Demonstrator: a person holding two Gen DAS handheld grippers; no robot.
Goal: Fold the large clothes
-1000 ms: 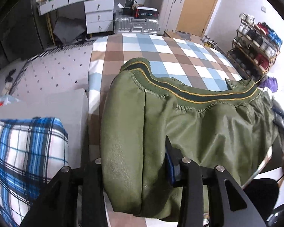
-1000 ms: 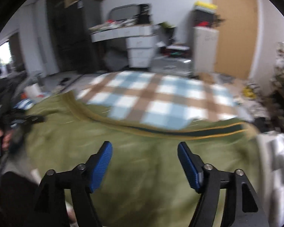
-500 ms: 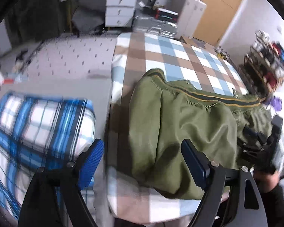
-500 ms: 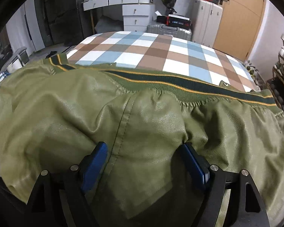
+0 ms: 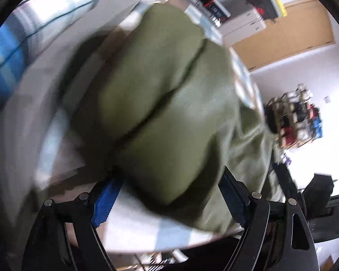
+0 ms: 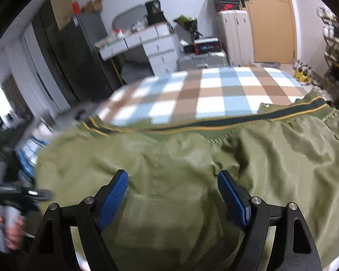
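Observation:
An olive green jacket [image 6: 192,164] with a dark, yellow-striped ribbed hem [image 6: 226,122] lies on the checked bed cover [image 6: 203,90]. In the left wrist view the jacket [image 5: 169,94] is blurred and fills the middle as a bulky folded mass. My left gripper [image 5: 169,201] is open, its blue pads either side of the jacket's near edge. My right gripper [image 6: 173,194] is open just above the jacket's near part, jaws wide apart and not closed on any fabric.
A blue plaid cloth [image 5: 22,29] lies left of the bed. White drawers [image 6: 156,45], suitcases [image 6: 235,33] and a wooden door [image 6: 271,18] stand behind the bed. A shoe rack [image 5: 298,117] stands at the right. The other hand-held gripper [image 6: 11,192] shows at the left.
My left gripper has swung and tilted in close over the jacket's left end, with heavy blur. My right gripper has lifted slightly off the fabric, still open.

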